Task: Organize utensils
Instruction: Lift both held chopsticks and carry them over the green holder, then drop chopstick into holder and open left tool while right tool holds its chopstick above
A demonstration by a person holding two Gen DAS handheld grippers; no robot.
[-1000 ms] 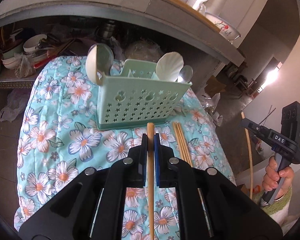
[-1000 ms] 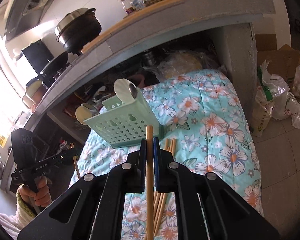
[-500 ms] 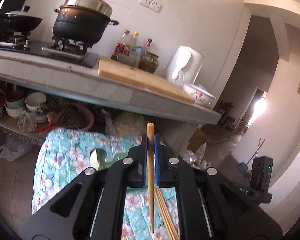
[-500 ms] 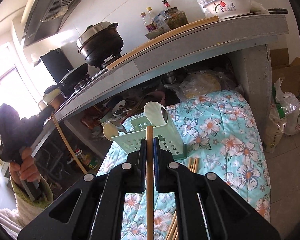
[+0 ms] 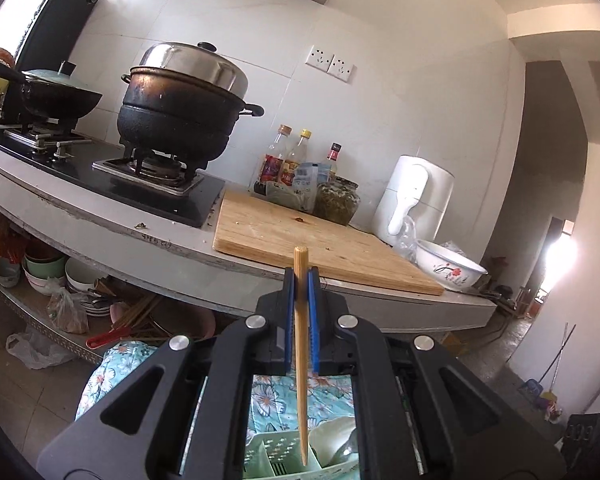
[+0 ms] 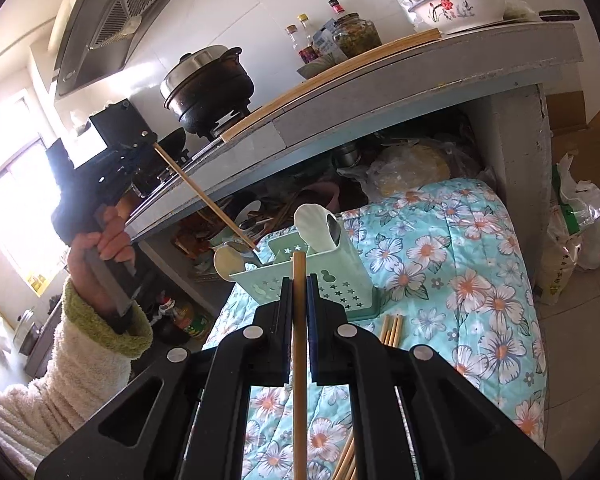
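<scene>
- I am clamping one bamboo chopstick (image 5: 301, 344) in my left gripper (image 5: 301, 280), tip dipping into the mint-green perforated plastic utensil caddy (image 6: 336, 280) below it.
- I am pinching another bamboo chopstick (image 6: 299, 344) in my right gripper (image 6: 299, 280), just short of the caddy.
- White ceramic spoons (image 6: 314, 226) are already standing inside; loose chopsticks (image 6: 392, 330) are lying beside my right gripper, waiting.

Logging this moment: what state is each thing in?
Left tool: shut on left chopstick.
Right tool: shut on right chopstick.
Green caddy: upright, holding spoons.
Loose chopsticks: lying on the quilt.
Pot: lidded.
</scene>
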